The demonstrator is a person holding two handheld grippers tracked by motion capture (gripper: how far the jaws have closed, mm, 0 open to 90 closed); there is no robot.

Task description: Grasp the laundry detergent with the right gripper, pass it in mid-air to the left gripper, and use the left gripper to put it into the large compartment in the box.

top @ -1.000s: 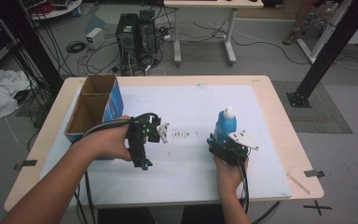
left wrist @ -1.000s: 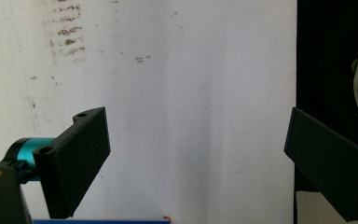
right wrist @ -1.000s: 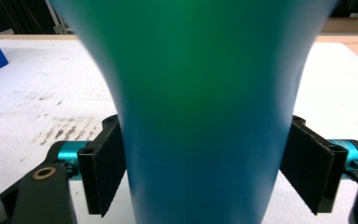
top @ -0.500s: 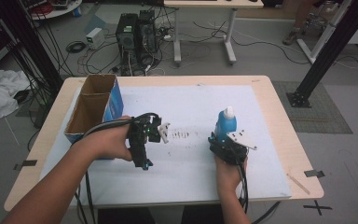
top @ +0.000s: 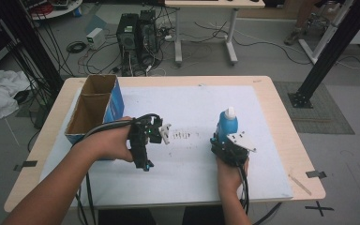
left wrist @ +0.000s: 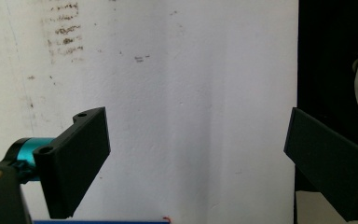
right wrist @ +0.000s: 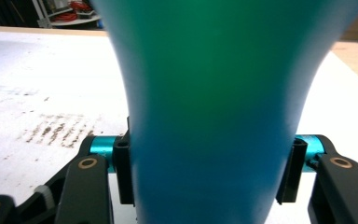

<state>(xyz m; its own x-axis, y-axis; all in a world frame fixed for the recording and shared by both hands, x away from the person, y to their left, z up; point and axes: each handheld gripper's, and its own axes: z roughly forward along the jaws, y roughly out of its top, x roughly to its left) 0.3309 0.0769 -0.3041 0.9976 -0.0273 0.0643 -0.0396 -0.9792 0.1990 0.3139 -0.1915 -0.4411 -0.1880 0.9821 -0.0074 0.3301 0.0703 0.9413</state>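
A blue bottle with a white cap stands upright on the white sheet, right of the middle. My right gripper is shut on its lower body; in the right gripper view the bottle is pressed between both jaws. My left gripper is held low over the sheet left of the middle, turned on its side. It is open, and in the left gripper view its jaws stand far apart with nothing between them, only bare sheet behind.
An open cardboard box with a blue side stands at the table's left, close to my left hand. Dark smudge marks lie on the sheet between the grippers. The wooden table's rim runs along the right.
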